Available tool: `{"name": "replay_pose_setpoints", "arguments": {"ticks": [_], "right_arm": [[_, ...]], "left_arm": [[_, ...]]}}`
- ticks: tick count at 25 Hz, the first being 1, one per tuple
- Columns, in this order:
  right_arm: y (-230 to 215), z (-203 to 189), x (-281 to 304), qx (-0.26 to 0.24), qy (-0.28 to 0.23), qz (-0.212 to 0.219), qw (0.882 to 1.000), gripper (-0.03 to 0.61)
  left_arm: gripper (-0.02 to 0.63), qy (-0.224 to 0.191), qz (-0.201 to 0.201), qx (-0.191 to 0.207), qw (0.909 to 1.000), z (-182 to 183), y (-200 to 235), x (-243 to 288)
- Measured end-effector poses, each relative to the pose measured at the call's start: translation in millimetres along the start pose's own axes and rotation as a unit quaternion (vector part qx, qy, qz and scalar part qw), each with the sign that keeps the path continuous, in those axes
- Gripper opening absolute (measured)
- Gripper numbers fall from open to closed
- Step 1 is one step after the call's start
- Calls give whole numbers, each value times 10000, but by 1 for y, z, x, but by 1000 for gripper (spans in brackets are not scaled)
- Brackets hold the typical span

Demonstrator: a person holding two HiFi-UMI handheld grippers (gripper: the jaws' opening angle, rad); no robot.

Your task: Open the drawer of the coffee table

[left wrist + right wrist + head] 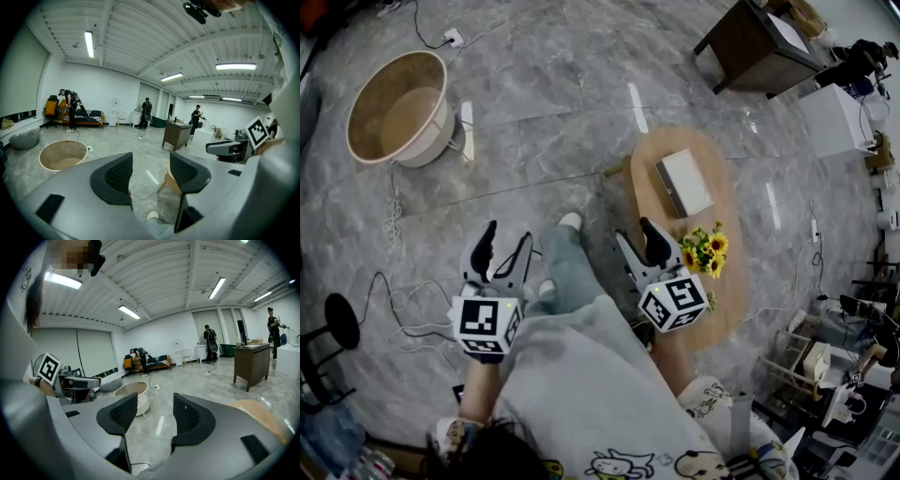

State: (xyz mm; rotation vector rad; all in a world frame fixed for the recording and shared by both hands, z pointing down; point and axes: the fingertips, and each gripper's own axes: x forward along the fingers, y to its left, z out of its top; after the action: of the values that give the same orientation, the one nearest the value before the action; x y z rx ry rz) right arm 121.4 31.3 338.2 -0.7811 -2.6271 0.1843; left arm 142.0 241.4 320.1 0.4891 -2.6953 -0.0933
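Observation:
The oval wooden coffee table (722, 281) stands right of me in the head view, bearing a white box (683, 181) and yellow sunflowers (705, 249). No drawer shows from above. My right gripper (638, 242) hangs open at the table's near left edge, nothing between its jaws. My left gripper (506, 251) is open over the floor, left of my leg (567, 272). In the left gripper view the empty gripper (150, 173) frames part of the table (172, 180). The right gripper view has that gripper (154, 414) open, the table's top (260, 416) at lower right.
A round beige tub (398, 108) sits on the grey tiled floor at far left, also low in the left gripper view as a beige tub (62, 155). A dark cabinet (759, 42) stands at the back. Cables (403, 319) trail by a black stool (337, 323). People stand far off.

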Motion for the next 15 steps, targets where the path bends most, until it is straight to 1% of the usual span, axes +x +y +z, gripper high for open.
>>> {"name": "replay_pose_setpoints", "arguments": {"ticks": [4, 9, 15], "right_arm": [[-38, 16, 33, 190, -106, -182, 9996, 204], [-87, 57, 77, 337, -193, -359, 9986, 204], [-150, 96, 103, 423, -305, -734, 9959, 204]], "left_arm": [[225, 61, -220, 150, 9996, 21, 6, 52], [225, 67, -501, 409, 9979, 71, 12, 127], [225, -6, -881, 607, 9943, 121, 2, 211]]}}
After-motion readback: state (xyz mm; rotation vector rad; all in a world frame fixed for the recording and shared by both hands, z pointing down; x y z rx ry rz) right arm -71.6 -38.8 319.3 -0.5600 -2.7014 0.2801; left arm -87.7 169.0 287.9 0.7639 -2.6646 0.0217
